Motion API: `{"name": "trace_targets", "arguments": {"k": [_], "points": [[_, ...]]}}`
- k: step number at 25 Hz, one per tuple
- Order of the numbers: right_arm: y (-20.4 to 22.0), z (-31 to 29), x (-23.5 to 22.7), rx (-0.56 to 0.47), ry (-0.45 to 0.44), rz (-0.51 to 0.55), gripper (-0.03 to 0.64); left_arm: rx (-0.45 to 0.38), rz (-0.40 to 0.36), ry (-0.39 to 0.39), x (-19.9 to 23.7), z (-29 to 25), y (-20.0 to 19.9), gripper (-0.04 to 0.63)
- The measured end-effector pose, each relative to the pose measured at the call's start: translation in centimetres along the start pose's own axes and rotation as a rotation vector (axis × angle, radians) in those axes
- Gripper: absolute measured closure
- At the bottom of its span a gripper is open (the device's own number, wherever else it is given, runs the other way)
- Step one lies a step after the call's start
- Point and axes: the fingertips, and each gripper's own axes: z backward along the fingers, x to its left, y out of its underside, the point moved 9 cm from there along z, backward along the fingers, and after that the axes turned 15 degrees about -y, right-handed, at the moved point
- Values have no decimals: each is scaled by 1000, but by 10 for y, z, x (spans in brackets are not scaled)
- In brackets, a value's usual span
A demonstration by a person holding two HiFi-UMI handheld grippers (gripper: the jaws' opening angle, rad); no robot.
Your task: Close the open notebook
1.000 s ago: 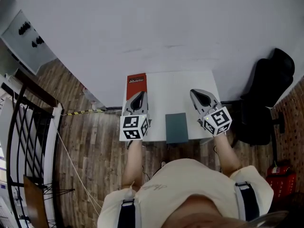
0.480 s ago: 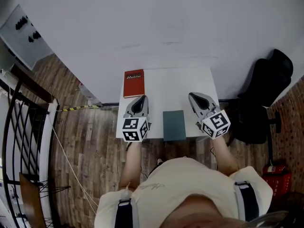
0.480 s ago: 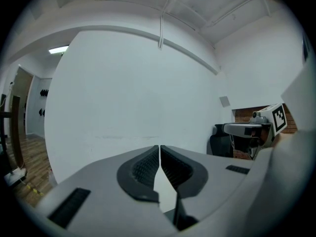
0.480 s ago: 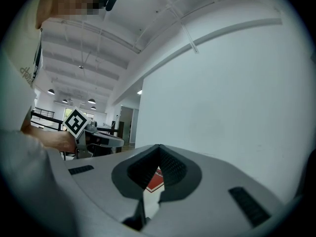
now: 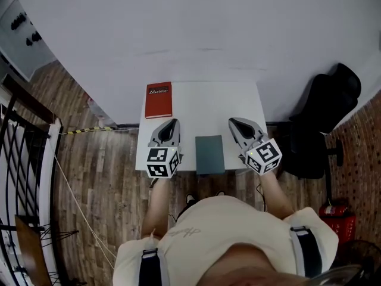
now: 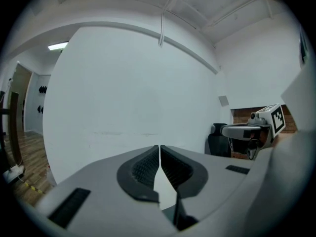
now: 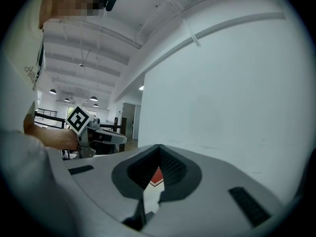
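A dark teal notebook (image 5: 209,154) lies shut at the near edge of a small white table (image 5: 202,103), between my two grippers. My left gripper (image 5: 173,123) hovers to its left, jaws shut with nothing between them, tips meeting in the left gripper view (image 6: 159,147). My right gripper (image 5: 232,123) hovers to the notebook's right, also shut and empty; in the right gripper view (image 7: 159,147) its tips touch, and the red book (image 7: 156,177) shows through the gap below them. Both point level at the white wall.
A red book (image 5: 158,99) lies at the table's far left corner. A black office chair (image 5: 321,124) stands right of the table, a dark railing (image 5: 27,177) at the far left over the wooden floor. A white wall rises just behind the table.
Both grippers have sunk a little toward the table and stayed shut. The head camera's aim shifted, so the red book is now fully uncovered beyond the left gripper.
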Motion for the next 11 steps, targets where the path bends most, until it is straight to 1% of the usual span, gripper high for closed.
{"name": "trace_targets", "arguments": {"k": [5,11], "points": [[8,-1,2,26,5,-20,612,-4,9,24,-4,-9,0,571],[11,-12,-9,17,-1,5,612,-20,16,35,-5,-28,-1,571]]}}
